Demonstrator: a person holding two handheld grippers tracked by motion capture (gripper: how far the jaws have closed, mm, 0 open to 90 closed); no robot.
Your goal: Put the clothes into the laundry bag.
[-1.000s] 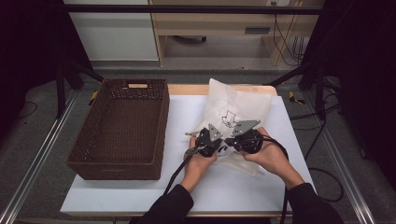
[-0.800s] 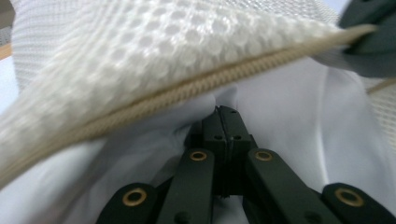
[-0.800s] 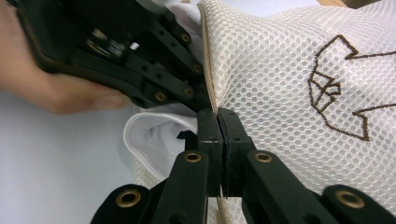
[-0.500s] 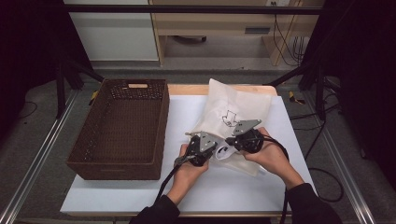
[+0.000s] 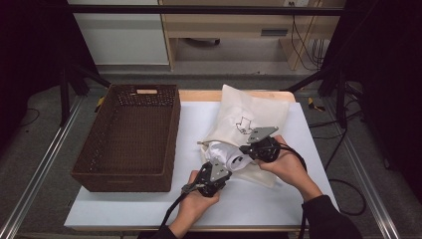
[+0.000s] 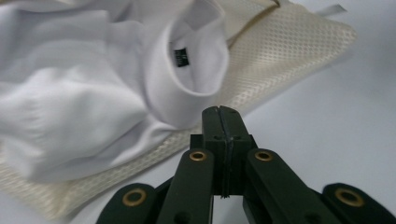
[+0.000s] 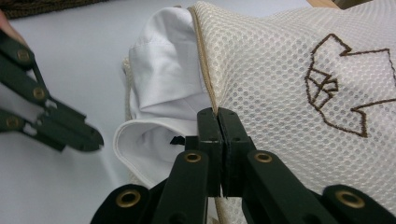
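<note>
Plainly, crumpled white shirt (image 6: 93, 93) spills from cream mesh bag (image 7: 289, 74); both tongs closed, right tongs (image 7: 218, 112) pinching its rim.

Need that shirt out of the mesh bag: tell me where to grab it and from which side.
Grip the white shirt at its collar, which stands up as a thick folded rim outside the mesh bag mouth. Bring the left claw, now shut, from the open table side, probably clear of the mesh.

Grey floor (image 5: 45, 134), wooden desk (image 5: 234, 30) behind
</note>
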